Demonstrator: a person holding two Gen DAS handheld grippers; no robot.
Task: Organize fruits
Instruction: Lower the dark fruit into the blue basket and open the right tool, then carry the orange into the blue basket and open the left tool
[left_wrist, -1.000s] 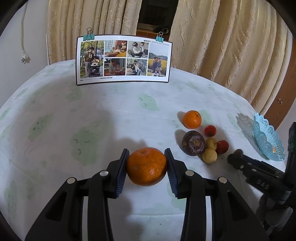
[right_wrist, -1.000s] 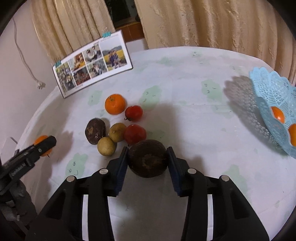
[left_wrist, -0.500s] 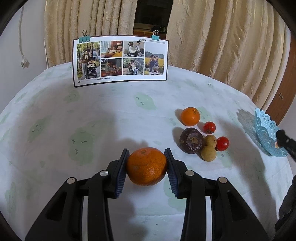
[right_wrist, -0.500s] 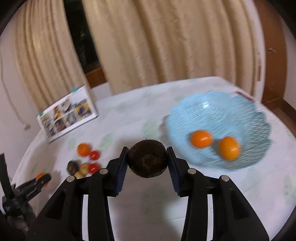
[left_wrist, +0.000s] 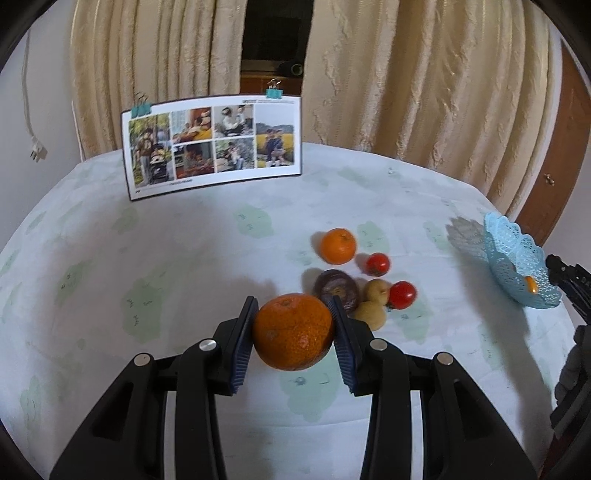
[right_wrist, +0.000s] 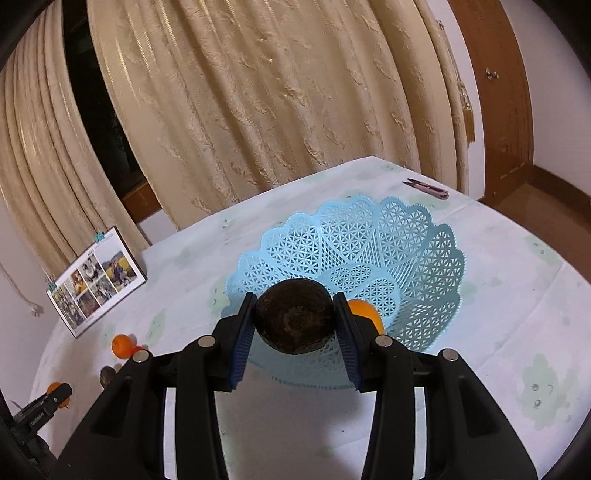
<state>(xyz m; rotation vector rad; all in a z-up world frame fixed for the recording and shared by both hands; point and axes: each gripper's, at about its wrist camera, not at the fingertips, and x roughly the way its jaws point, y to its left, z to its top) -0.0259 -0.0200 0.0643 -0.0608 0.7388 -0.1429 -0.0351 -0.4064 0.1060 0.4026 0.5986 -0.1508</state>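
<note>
My left gripper (left_wrist: 293, 332) is shut on a large orange (left_wrist: 293, 332) and holds it above the table, left of a fruit cluster: a small orange (left_wrist: 338, 245), two red tomatoes (left_wrist: 377, 264), a dark passion fruit (left_wrist: 338, 290) and yellowish fruits (left_wrist: 375, 290). My right gripper (right_wrist: 294, 321) is shut on a dark brown fruit (right_wrist: 294, 321) and holds it over the near rim of the light blue lattice basket (right_wrist: 406, 236). An orange fruit (right_wrist: 364, 312) lies in the basket, partly hidden by my right finger. The basket also shows in the left wrist view (left_wrist: 517, 266).
A photo board (left_wrist: 214, 146) stands at the table's back by beige curtains. Small pink snips (right_wrist: 428, 188) lie on the table behind the basket. The right gripper's tip (left_wrist: 569, 277) shows at the basket in the left view. A wooden door stands at right.
My right gripper has carried the dark fruit closer, now over the basket's near rim. My left gripper has moved right with the orange, nearer the fruit cluster.
</note>
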